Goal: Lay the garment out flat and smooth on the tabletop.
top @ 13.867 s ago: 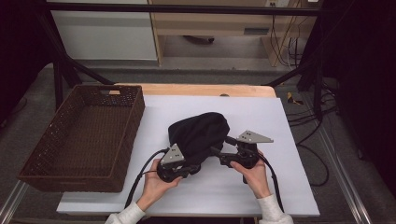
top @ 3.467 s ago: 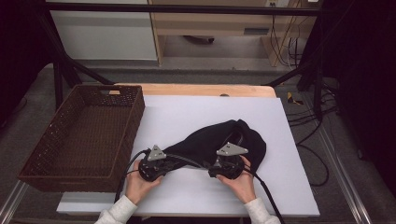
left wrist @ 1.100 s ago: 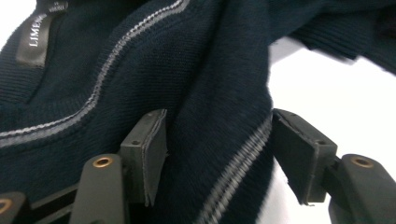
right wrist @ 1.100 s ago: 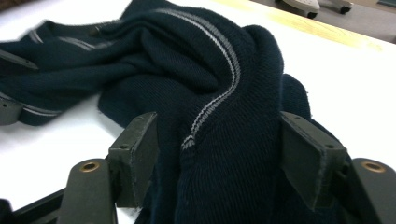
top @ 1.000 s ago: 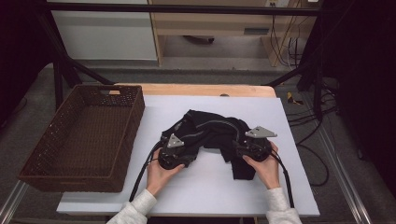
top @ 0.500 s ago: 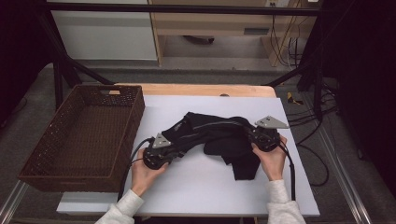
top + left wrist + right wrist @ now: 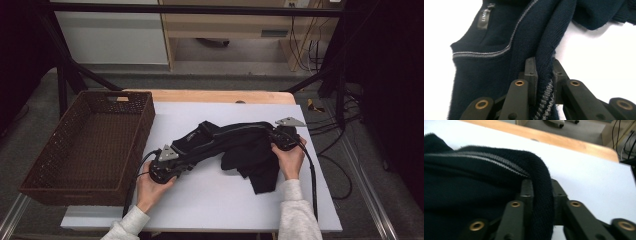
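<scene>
A dark navy knit sweater with a thin grey stripe is stretched across the white table top between both grippers. My left gripper is shut on its ribbed hem edge at the left end. In the left gripper view the neck opening and a black label lie just beyond the jaws. My right gripper is shut on a folded edge of the sweater at the right end. A loose part of the sweater hangs down toward the front.
A brown wicker basket stands to the left, touching the table's left side. The white table top has a wooden strip along its far edge. Cables lie on the floor at the right.
Both hands have drawn apart, the left toward the front left and the right toward the back right. The bunched sweater has been pulled out into a long diagonal band.
</scene>
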